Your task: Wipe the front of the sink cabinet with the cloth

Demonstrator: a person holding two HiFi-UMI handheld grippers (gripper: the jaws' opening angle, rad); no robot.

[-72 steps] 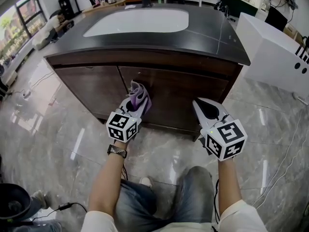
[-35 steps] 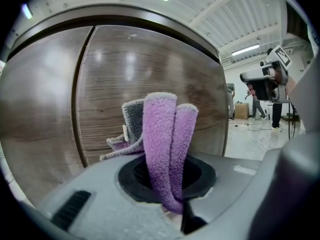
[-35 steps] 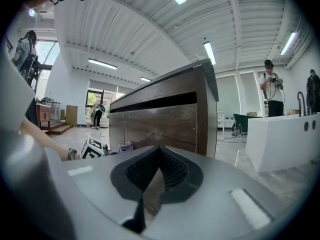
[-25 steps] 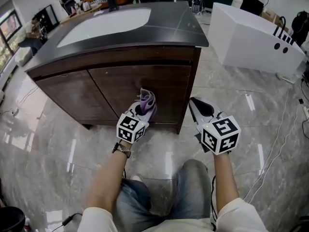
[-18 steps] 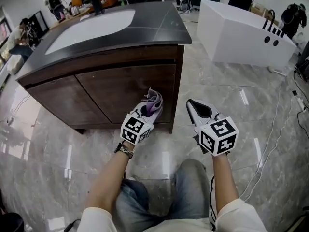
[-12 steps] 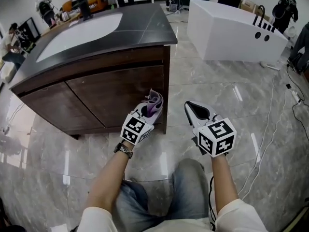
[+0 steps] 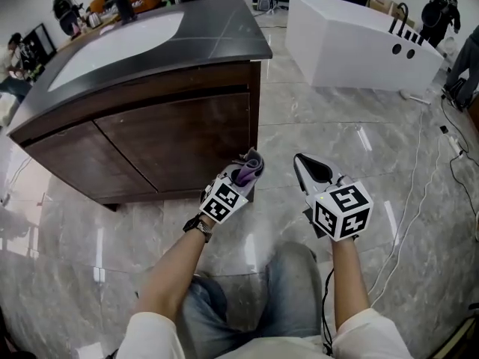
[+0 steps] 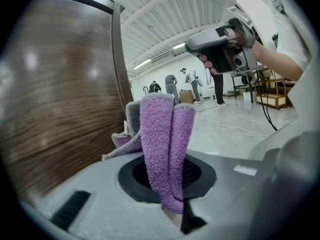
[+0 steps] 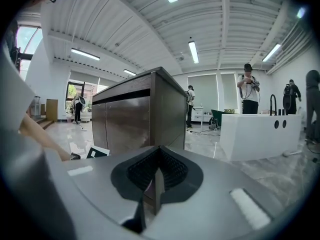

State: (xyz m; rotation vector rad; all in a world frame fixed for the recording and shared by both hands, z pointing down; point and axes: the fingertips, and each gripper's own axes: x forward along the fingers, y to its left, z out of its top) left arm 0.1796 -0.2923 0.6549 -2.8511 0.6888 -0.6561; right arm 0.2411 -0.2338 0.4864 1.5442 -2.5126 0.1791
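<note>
The left gripper (image 7: 238, 182) has its fingers clamped on the purple cloth (image 8: 162, 144), at the sink cabinet's (image 7: 172, 137) lower right front corner. The right gripper (image 7: 313, 172), fingers together and empty, hangs right of the cabinet. Wiping looks nearly finished.

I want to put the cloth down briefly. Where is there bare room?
The dark countertop right of the white basin is bare, as is the floor between the cabinet and the white unit. Cables clutter the floor far right.
</note>
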